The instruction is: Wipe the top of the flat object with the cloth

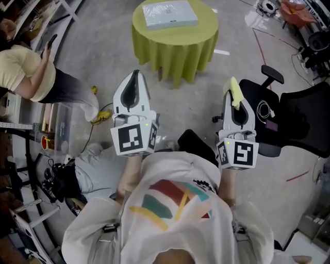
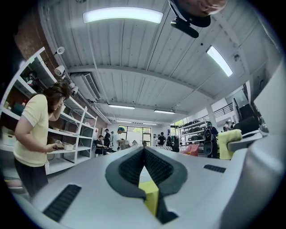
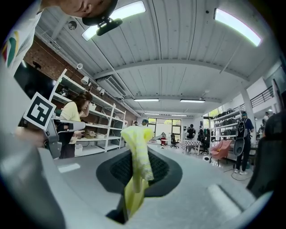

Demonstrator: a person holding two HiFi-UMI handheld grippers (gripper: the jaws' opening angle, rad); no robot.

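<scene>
- Left tongs (image 2: 143, 151) are seen clenched, tips meeting, nothing gripped there; a yellow patch low in the gap cannot be identified
- Right tongs (image 1: 231, 98) are clamped on the yellow cloth (image 3: 136, 154), which sticks out past the tips
- Both are held over the floor, close to the torso
- Flat white object (image 1: 169, 14) is laid on the round green-covered table (image 1: 175, 49), well apart from both tongs and the cloth

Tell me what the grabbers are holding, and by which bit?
The right gripper clamps the yellow cloth along its length, one end poking past the tips. The left gripper holds nothing.
</scene>
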